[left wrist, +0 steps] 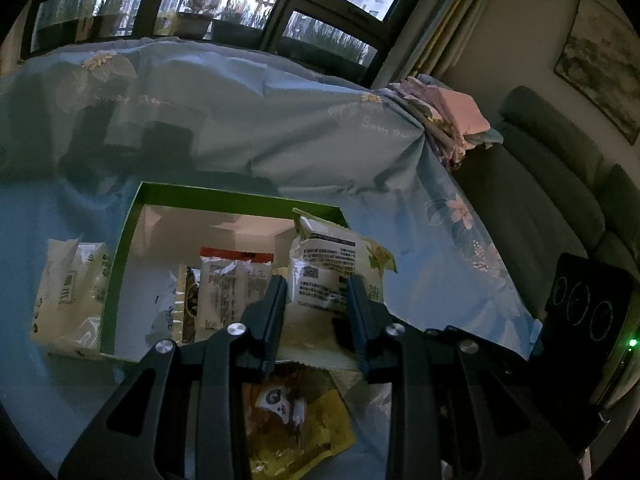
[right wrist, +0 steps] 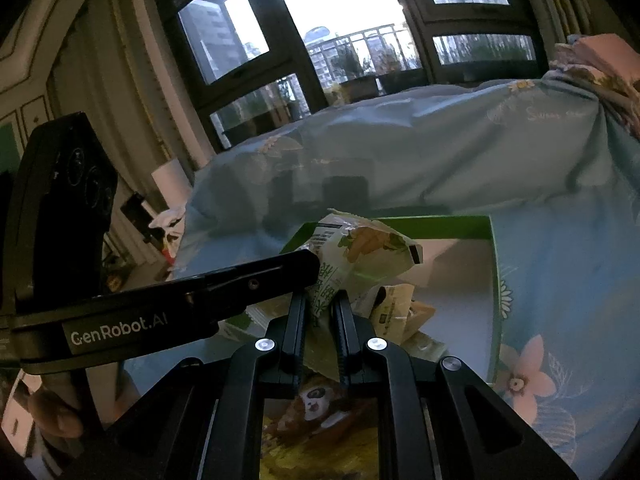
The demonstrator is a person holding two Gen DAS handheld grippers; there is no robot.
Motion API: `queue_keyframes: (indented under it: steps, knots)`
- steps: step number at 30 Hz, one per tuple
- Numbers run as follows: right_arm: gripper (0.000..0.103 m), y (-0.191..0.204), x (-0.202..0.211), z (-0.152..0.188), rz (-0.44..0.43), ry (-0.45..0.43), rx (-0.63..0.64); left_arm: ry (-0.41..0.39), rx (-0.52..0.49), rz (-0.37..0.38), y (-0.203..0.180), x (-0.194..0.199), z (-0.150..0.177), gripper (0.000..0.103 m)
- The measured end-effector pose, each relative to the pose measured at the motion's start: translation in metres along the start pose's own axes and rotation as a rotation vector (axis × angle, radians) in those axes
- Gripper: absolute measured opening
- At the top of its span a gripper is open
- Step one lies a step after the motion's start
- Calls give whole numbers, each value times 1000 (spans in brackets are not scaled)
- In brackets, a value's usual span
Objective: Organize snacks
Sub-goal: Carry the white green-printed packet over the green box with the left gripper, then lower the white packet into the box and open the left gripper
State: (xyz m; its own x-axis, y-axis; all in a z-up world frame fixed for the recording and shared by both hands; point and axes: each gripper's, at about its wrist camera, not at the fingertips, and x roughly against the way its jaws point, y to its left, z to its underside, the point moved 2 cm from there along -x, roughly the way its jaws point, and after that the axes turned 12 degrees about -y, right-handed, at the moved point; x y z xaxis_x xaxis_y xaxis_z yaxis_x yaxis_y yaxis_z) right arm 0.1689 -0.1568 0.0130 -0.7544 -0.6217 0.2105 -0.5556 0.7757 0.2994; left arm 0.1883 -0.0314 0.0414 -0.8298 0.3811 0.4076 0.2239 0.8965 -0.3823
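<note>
A pale green-and-white snack packet point(left wrist: 332, 268) is held above the near right corner of an open green box point(left wrist: 236, 198) on the blue flowered sheet. My left gripper point(left wrist: 318, 292) is shut on its lower part. My right gripper point(right wrist: 320, 300) is shut on the same packet point(right wrist: 360, 248) from the other side. The left gripper's finger point(right wrist: 256, 276) crosses the right wrist view. Inside the box lie a red-topped packet point(left wrist: 232, 284) and a few others. A yellow panda packet point(left wrist: 292, 412) lies under the grippers, also seen in the right wrist view point(right wrist: 316, 404).
A cream packet point(left wrist: 70, 292) lies left of the box outside it. A folded pink cloth point(left wrist: 452, 116) sits on the raised bedding behind. A grey sofa point(left wrist: 552, 184) stands at right. Windows run along the back.
</note>
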Motion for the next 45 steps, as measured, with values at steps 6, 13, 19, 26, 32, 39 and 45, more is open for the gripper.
queue_keyframes:
  steps: [6,13,19,26,32,39,45]
  knots:
    - [15,-9,-7,1,-4,8,-18,18,1,-12,1,-11,0,29]
    - [15,-22,-15,1,3,16,-28,34,3,-10,-1,-25,1,29]
    - [15,-28,-20,2,9,22,-40,45,0,-13,-1,-33,1,29]
    - [15,-33,-25,5,11,33,-52,61,5,-16,1,-42,2,29]
    - [15,-37,-27,8,14,39,-66,75,9,-18,3,-51,2,29]
    - [15,-44,-35,11,15,53,-76,93,22,-24,6,-63,3,29]
    - [15,-54,-42,16,16,74,-93,116,34,-31,9,-74,9,29]
